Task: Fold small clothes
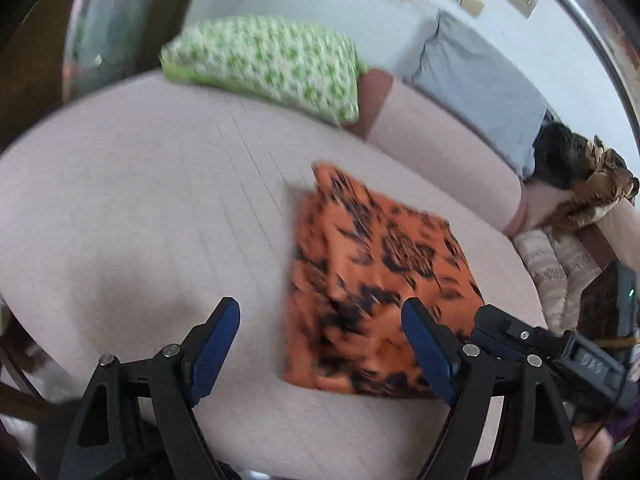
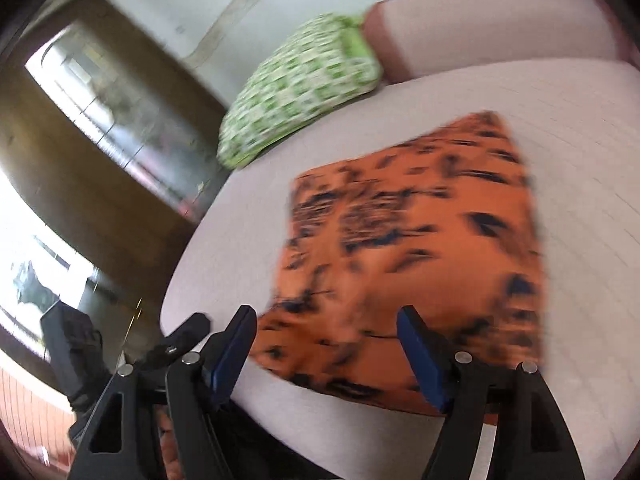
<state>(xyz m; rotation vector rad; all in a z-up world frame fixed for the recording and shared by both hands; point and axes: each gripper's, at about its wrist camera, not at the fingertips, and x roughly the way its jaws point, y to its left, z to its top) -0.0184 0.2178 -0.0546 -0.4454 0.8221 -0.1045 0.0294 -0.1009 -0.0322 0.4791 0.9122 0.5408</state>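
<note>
Folded orange cloth w/ black markings (image 1: pixel 372 276) lies flat on the pale pink mattress (image 1: pixel 140 200), roughly a neat rectangle; both views are motion-blurred, so pattern detail can't be read. Left gripper (image 1: pixel 320 344) hovers at the cloth's near edge, fingers (image 1: pixel 218 344) spread wide apart, nothing between them; one blue pad sits over bare mattress beside the cloth, the other over the cloth's near corner. Contact w/ the fabric can't be told. Right gripper (image 2: pixel 326 344) is likewise at the cloth's near edge, jaws wide apart and holding nothing. Beyond the cloth's far side, well apart, a green-and-white pillow (image 1: pixel 268 64) rests at the mattress edge, touching a pink bolster (image 1: pixel 436 152). A grey cushion (image 1: pixel 480 92) leans behind the bolster.
</note>
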